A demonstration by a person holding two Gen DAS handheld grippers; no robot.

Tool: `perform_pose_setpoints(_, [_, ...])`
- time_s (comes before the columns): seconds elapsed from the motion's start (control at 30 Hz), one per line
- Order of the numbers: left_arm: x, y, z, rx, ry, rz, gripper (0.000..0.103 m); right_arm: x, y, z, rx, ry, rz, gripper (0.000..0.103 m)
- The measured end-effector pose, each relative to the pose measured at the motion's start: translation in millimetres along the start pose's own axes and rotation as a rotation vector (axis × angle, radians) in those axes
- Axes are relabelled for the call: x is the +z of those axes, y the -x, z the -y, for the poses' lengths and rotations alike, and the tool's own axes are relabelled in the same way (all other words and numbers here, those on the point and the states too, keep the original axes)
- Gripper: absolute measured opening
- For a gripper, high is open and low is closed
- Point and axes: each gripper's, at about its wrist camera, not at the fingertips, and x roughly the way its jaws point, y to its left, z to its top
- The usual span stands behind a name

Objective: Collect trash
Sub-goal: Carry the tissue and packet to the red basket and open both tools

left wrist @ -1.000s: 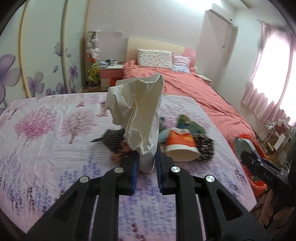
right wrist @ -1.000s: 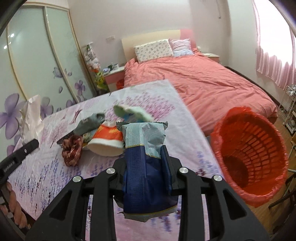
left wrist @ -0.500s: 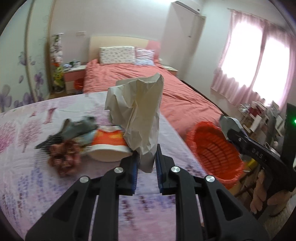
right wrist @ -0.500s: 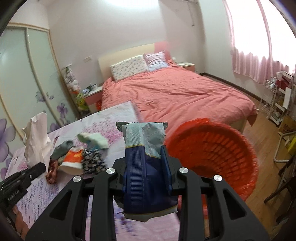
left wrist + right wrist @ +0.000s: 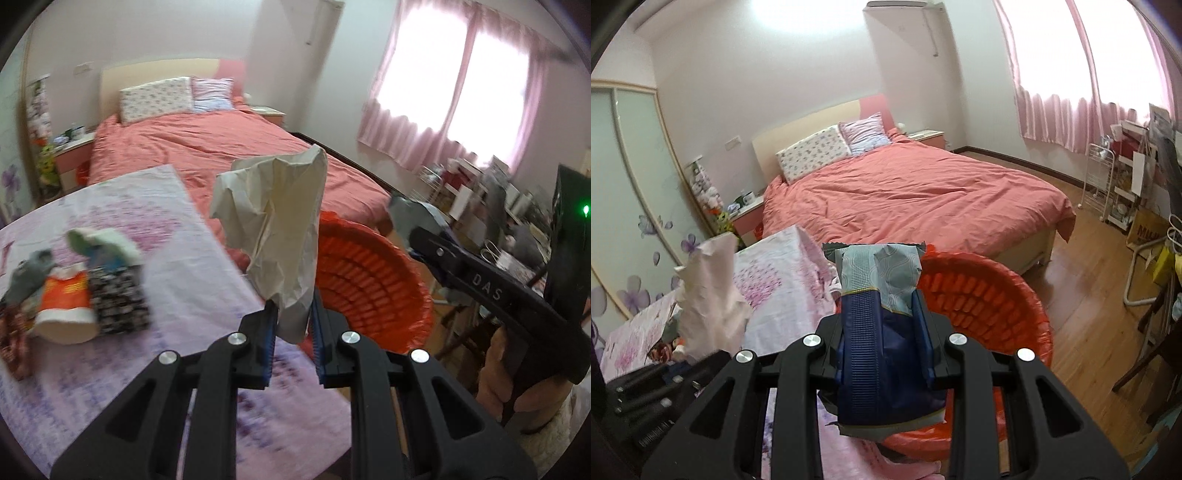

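My left gripper (image 5: 292,325) is shut on a crumpled beige paper bag (image 5: 275,229) and holds it at the table's right edge, beside the red basket (image 5: 373,280). My right gripper (image 5: 882,321) is shut on a blue and grey snack wrapper (image 5: 879,325) and holds it over the near rim of the red basket (image 5: 990,306). The right gripper also shows in the left wrist view (image 5: 417,221), above the basket. The paper bag also shows in the right wrist view (image 5: 709,291). More trash lies on the table: an orange and white paper cup (image 5: 64,306), a dark patterned wrapper (image 5: 118,299), green and grey scraps (image 5: 99,240).
The table has a pink floral cloth (image 5: 177,229). A bed with a salmon cover (image 5: 916,195) stands behind the basket. A white rack and cluttered shelves (image 5: 1123,184) stand at the right on the wooden floor (image 5: 1086,295). A wardrobe with flower doors (image 5: 631,184) is at the left.
Both grippers swung right from the trash pile toward the red basket, each still holding its item. The basket now lies directly in front of both.
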Motion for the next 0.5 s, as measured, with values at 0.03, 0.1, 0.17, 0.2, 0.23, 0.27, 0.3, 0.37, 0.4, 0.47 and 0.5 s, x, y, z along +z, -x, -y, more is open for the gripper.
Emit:
perform_pose_setpoints(0.03, [1.4,-8.1,7.9,-0.012,-0.013,-0.009,0.018,1.2,-2.1,4.7,0.001,-0.008,0.001,0.030])
perform_pose_setpoints(0.1, [3.3,-19.1,15.6,-0.028,-0.029,-0.022,0.018,3.9,-6.8,12.9,-0.001,-0.028,0.006,0.030])
perform_pose_setpoints(0.17, [5.4,-32.6,25.1,-0.042,-0.045,-0.038,0.018,5.5,-10.3,17.7,-0.005,-0.041,0.009,0.030])
perform_pose_setpoints(0.2, [6.2,-39.3,28.2,-0.047,-0.051,-0.046,0.019,6.9,-14.0,22.8,-0.008,-0.053,0.007,0.031])
perform_pose_setpoints(0.23, [6.8,-46.2,30.8,-0.050,-0.056,-0.055,0.019,7.5,-16.8,27.0,-0.010,-0.063,0.004,0.031])
perform_pose_setpoints(0.27, [7.4,-53.4,32.6,-0.052,-0.060,-0.066,0.019,7.8,-20.9,31.5,-0.012,-0.075,-0.002,0.031])
perform_pose_setpoints(0.3, [7.8,-60.6,34.2,-0.055,-0.063,-0.077,0.019,8.2,-26.2,36.9,-0.012,-0.091,-0.010,0.031])
perform_pose_setpoints(0.37, [7.4,-72.2,36.7,-0.052,-0.070,-0.097,0.020,7.8,-33.3,44.0,-0.009,-0.113,-0.024,0.032])
perform_pose_setpoints(0.4, [6.0,-76.5,36.9,-0.047,-0.074,-0.107,0.026,7.2,-36.9,47.6,-0.005,-0.126,-0.031,0.034])
perform_pose_setpoints(0.47, [2.7,-83.9,36.4,-0.037,-0.080,-0.120,0.038,6.4,-41.0,53.4,0.000,-0.151,-0.040,0.037])
perform_pose_setpoints(0.5, [3.3,-85.5,35.3,-0.031,-0.082,-0.121,0.044,5.7,-42.8,56.3,0.000,-0.164,-0.046,0.042])
